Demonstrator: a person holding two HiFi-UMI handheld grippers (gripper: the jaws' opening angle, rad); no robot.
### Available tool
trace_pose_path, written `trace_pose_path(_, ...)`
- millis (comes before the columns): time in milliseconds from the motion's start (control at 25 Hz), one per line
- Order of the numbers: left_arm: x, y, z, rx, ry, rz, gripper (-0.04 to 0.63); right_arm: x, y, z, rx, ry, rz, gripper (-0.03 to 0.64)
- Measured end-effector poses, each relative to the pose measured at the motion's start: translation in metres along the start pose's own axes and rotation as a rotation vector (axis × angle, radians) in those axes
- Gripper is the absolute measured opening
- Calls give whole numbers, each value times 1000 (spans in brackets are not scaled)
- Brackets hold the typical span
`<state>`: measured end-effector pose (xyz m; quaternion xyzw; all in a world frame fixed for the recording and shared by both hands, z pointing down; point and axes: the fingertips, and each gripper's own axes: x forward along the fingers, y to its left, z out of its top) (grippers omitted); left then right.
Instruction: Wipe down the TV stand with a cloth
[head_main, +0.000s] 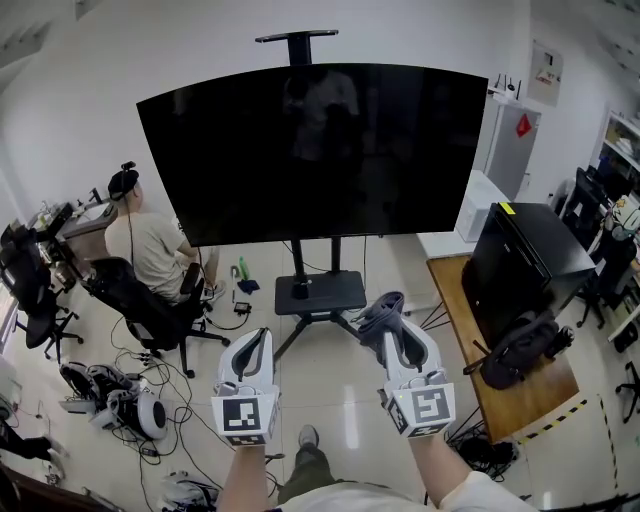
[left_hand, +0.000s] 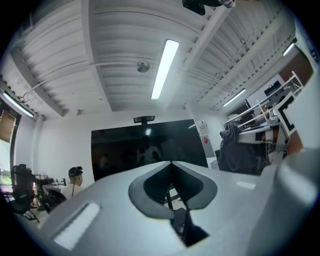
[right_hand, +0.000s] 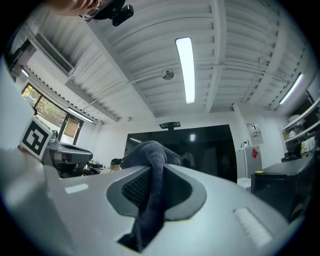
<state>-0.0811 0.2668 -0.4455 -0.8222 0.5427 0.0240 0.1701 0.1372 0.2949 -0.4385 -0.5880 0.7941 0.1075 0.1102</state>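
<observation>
A large black TV stands on a black wheeled stand with a flat base shelf on the floor ahead of me. My right gripper is shut on a dark grey cloth, which bunches out past its tips; in the right gripper view the cloth runs down between the jaws. My left gripper is held level with it to the left, shut with nothing between its jaws. Both grippers hover in the air short of the stand's base.
A person sits on an office chair at the left, with cables and gear on the floor. A wooden table at the right holds a black monitor and a black bag. A white cabinet stands behind.
</observation>
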Motion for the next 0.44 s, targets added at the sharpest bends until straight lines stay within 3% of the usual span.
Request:
trace_pose_path(160,-64,-22,-10,14,-25,-3,120,-61,30,-12,-20,-24,2,58)
trace_pose_path(240,-64,-33,-17,17,-30,-6,120,-68,23,-23,-27,-26,4,58)
trace_pose_path(440,76,-29,-35,11,28,-7,120,51,-63,-52,7,43,21,58)
